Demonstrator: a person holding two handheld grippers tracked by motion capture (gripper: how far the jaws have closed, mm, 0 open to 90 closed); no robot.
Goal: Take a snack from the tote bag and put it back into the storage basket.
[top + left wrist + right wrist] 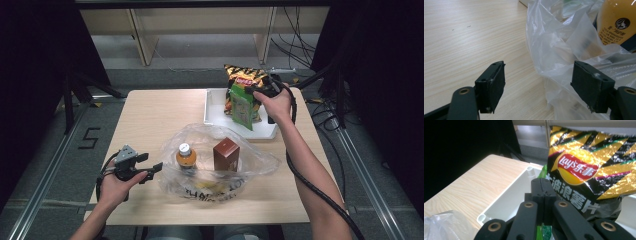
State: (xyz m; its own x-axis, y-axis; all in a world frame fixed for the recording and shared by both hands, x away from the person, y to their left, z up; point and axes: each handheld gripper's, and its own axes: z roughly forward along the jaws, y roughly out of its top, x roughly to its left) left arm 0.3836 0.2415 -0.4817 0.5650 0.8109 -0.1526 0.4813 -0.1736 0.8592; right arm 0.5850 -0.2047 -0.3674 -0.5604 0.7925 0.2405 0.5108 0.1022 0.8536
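The right claw (252,91) is pressed together at the far right of the desk (150,120), over the white tray (214,107), and it holds a green packet (241,107) by its top edge; the packet hangs upright, with its lower end inside the tray. In the right gripper view the two black jaws meet with no gap, and a strip of green shows just below them, though what they pinch is partly hidden there by the claw itself. Right behind the green packet stands a yellow and black chip bag (589,162), upright in the tray and seemingly touching the packet. The left claw (150,167) sits low at the near left of the desk with its jaws spread wide apart and nothing between them. One of its jaws lies just beside the edge of a clear plastic bag (220,165); whether it touches the film I cannot tell for sure. The plastic bag lies open in the middle of the desk, and an orange juice bottle (185,156) with a white cap and a brown carton (226,154) stand upright inside it, side by side and slightly apart.
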